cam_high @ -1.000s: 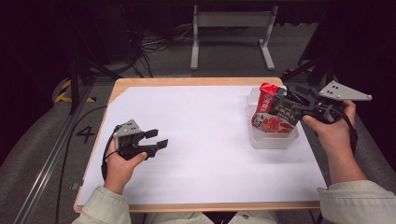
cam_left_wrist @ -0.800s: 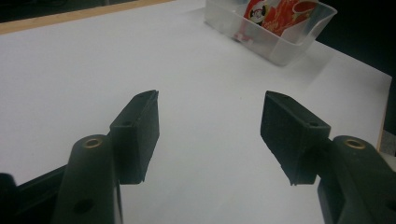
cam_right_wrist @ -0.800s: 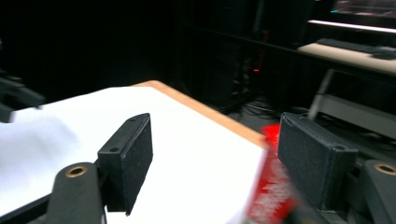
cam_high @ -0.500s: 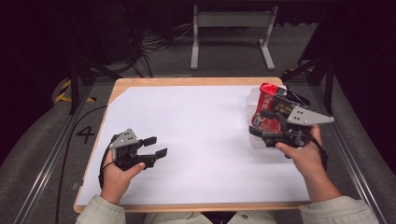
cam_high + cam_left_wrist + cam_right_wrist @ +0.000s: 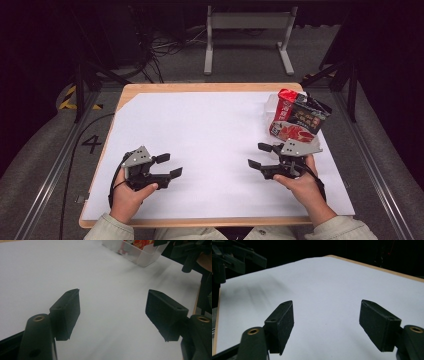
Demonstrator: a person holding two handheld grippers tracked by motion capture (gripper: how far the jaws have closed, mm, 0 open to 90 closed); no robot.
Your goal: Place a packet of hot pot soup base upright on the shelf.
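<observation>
A: Let's start on the left. Where is our left gripper (image 5: 167,166)?

B: It hovers low over the white sheet (image 5: 210,145) on the desk (image 5: 200,87), near us. Its fingers (image 5: 67,312) stand wide apart. They have just been opening, and nothing is between them.

A: And in the middle?

B: Just the bare white sheet. Nothing lies there.

A: Now the right side. What is our right gripper (image 5: 260,156) doing?

B: It is low over the sheet too, pointing toward the middle. Its fingers (image 5: 281,323) are wide apart as well, and they hold nothing.

A: So where is the snack bag (image 5: 296,119)?

B: It is red and black, and it stands tilted in the clear plastic box (image 5: 272,107) at the far right of the desk. The top of the bag sticks up out of the box. Our right gripper is near the box but not touching the bag.

A: We can see a corner of that box (image 5: 140,255) from the left gripper view too.

B: Yes, far off, past the open fingers.

A: So how far along are we?

B: We think the bag is in its place now, and both hands are let go. There looks to be little left, maybe just resting our hands.
</observation>
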